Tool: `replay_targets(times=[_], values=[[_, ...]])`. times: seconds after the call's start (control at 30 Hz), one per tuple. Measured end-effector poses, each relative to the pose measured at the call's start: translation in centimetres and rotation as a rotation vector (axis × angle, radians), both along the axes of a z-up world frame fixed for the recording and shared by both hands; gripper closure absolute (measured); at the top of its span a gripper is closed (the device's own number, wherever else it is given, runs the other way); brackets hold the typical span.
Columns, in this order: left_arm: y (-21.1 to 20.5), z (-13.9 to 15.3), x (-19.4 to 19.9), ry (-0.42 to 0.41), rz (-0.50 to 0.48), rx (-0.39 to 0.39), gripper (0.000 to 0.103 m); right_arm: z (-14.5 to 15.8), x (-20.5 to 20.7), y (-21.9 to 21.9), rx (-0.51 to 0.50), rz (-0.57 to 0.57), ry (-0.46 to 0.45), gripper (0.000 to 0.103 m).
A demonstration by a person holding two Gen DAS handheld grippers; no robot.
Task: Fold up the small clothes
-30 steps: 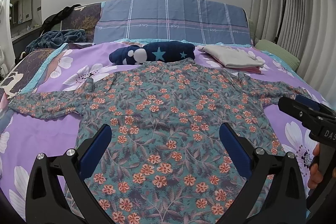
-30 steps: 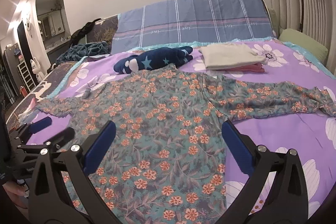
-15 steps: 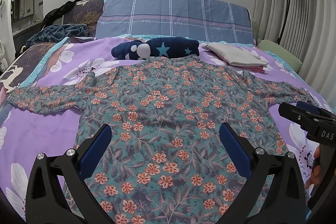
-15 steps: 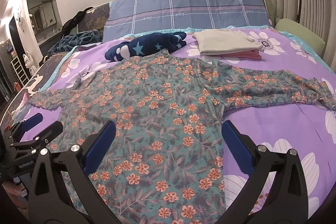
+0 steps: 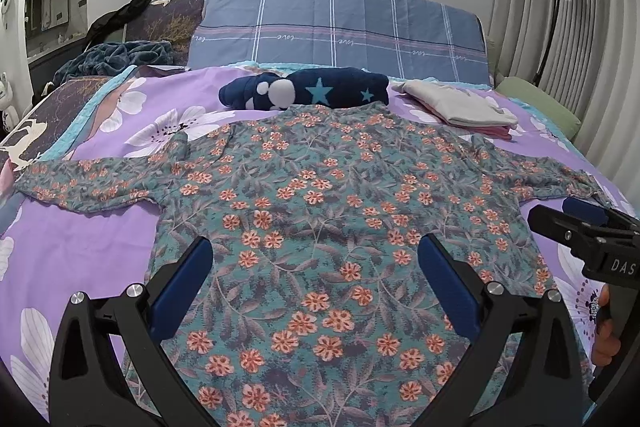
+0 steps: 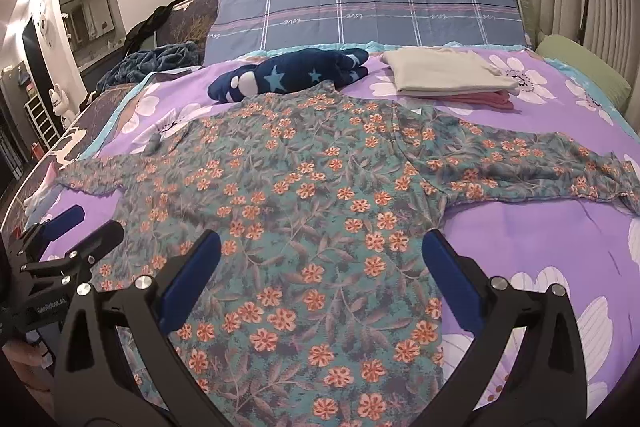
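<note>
Left wrist view: floral long-sleeved top (image 5: 320, 219) spread flat on the purple flowered bedspread (image 5: 80, 251), neckline at 12 o'clock, hem at 6 o'clock.
Sleeves: both stretched out, one toward 9 o'clock, one toward 3 o'clock.
Left gripper (image 5: 316, 263): jaws wide apart, holding nothing, hovering over the lower body.
Right gripper (image 6: 320, 259): also spread, empty, above the hem area.
Beyond collar: navy star plush (image 5: 308, 91); folded cream garment (image 6: 444, 71) at 1 o'clock.
Step, as judged: first fold not begun.
Advice: pinch one sleeve at cuff and shoulder seam, lay it across the body; keep fabric taut, avoid dragging the hem.
</note>
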State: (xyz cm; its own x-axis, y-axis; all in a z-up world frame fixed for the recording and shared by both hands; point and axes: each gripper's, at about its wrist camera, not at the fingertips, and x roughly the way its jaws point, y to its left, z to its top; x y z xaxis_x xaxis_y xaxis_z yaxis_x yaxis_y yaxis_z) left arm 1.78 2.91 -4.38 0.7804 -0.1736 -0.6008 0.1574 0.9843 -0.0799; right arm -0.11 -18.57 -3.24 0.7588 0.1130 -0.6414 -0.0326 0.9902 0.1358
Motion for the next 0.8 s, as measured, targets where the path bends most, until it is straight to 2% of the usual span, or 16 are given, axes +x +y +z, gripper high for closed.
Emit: replay_targets(times=[0.23,0.33,0.43,0.5,0.57,0.63,0.7,0.8], values=[[1.3,-0.7,1.0,0.038,0.007,-0.037,0.001,-0.8,1.0,-0.1,-0.01,-0.001,0.026,0.002],[3.3,-1.0,2.0,0.043,0.034,-0.083,0.001,-1.1,1.6,-0.3,-0.015,-0.007,0.037,0.002],[8.5,-1.4,3.9,0.054,0.171,-0.185,0.001,-1.6,2.2,-0.5,-0.011,-0.018,0.059,0.002],[13.5,-2.1,5.7,0.066,0.302,-0.237,0.001,-2.0,2.5,-0.8,-0.007,-0.023,0.074,0.002],[18.6,-3.3,7.4,0.091,0.419,-0.279,0.012,-2.3,2.8,-0.9,-0.011,-0.026,0.084,0.002],[23.9,-4.9,9.0,0.149,0.515,-0.363,0.036,-2.5,3.1,-1.2,-0.019,-0.036,0.091,0.002],[28.4,-6.5,9.9,0.189,0.606,-0.465,0.051,-2.7,3.5,-1.5,-0.02,-0.051,0.094,0.002],[34.2,-8.8,11.1,0.204,0.712,-0.6,0.053,-3.0,4.1,-1.9,-0.008,-0.079,0.108,0.002]])
